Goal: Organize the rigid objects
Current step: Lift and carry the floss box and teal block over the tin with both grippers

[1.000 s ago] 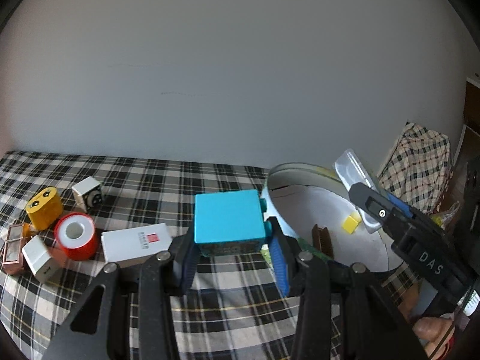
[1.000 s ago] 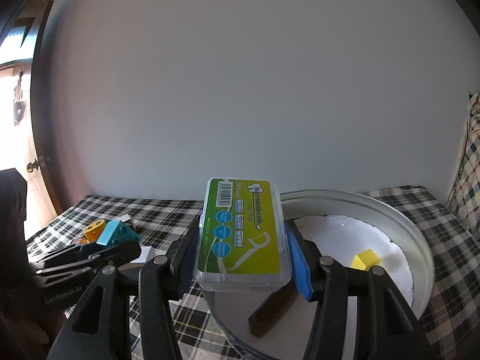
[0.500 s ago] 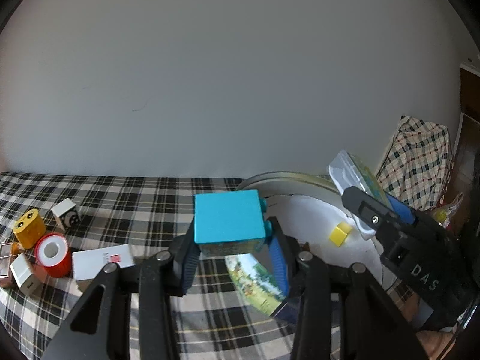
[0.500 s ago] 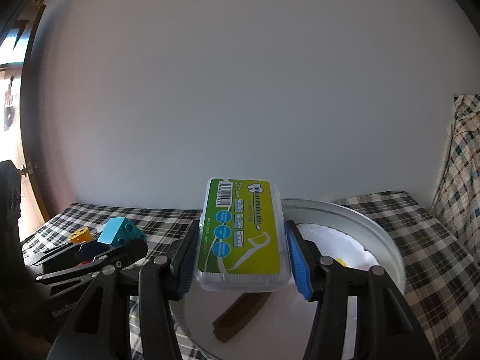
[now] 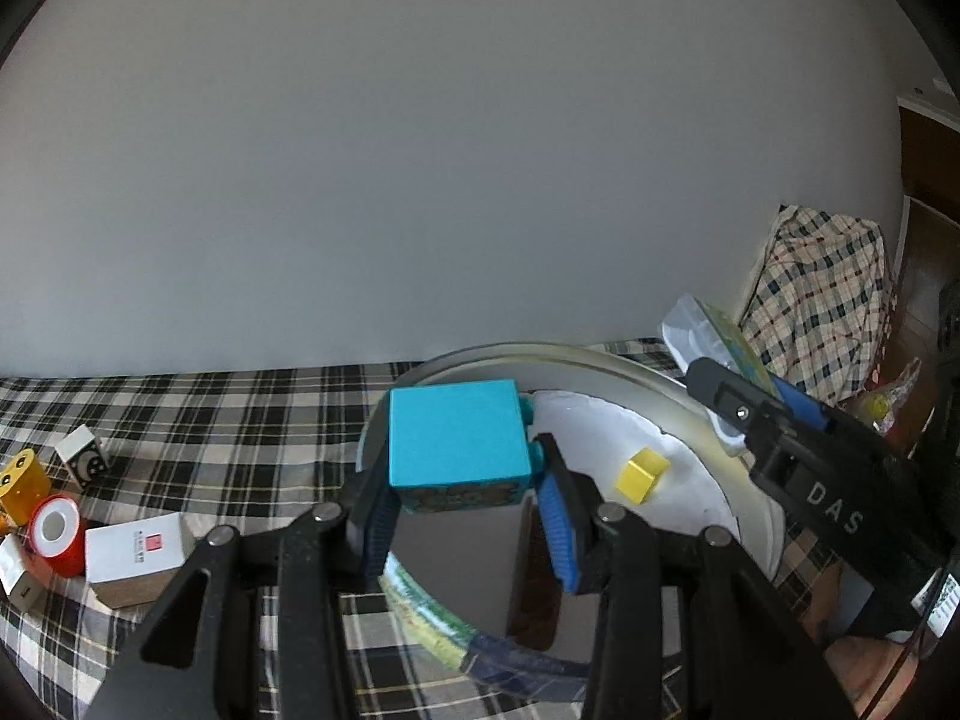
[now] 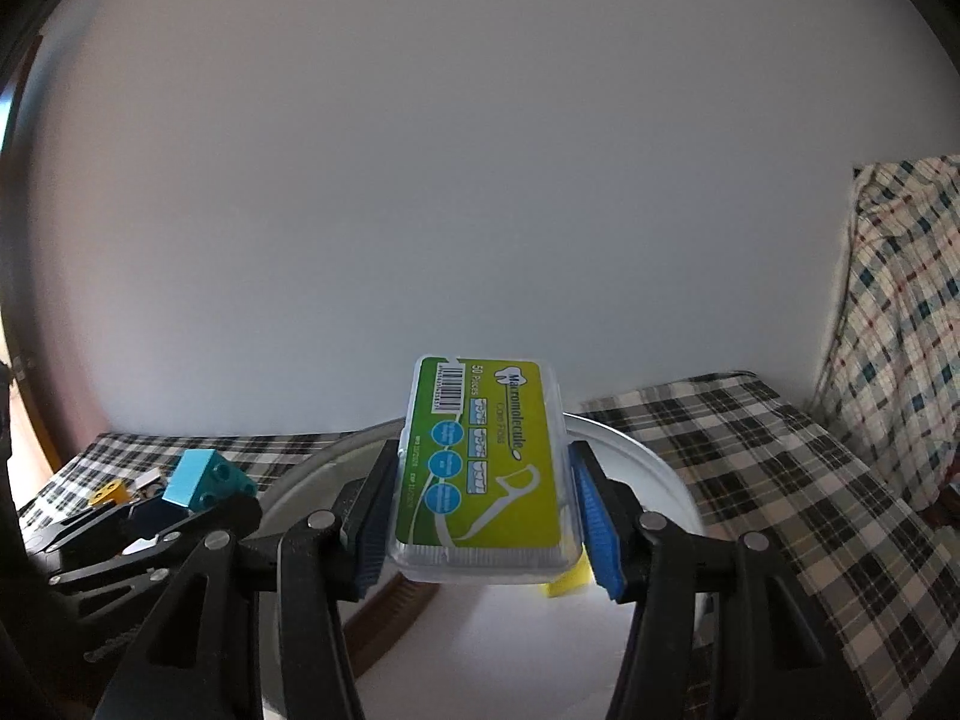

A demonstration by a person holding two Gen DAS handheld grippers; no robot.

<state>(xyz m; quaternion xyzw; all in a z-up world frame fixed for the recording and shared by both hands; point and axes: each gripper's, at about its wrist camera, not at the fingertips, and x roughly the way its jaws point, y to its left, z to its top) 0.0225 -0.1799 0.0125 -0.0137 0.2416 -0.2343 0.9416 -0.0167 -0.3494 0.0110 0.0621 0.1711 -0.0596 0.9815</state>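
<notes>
Left wrist view shows the left claw (image 5: 468, 516) clenched on a turquoise plastic building block (image 5: 459, 441), its blue pads pressing the block's two sides; the block hangs over the near-left rim of a round shallow metal tin lined with white paper (image 5: 678, 402), which stands on a black-and-white checked cloth (image 5: 228, 420); whether that cloth covers a table or a bed cannot be told. Inside the tin lie a small yellow cube (image 5: 643, 474) and a dark brown oblong bar (image 5: 531, 576), the bar's long axis running away from the claw. The tin's floor lies below and ahead of the block, so the coming release seems to turn on carrying it inward past the rim. Right wrist view shows the right claw (image 6: 480, 516) grasping a clear plastic floss-pick box with a green label (image 6: 483, 468) by its long sides, its long axis pointing forward; this box hangs further over the tin's middle, so the right hand looks nearer to a drop.
</notes>
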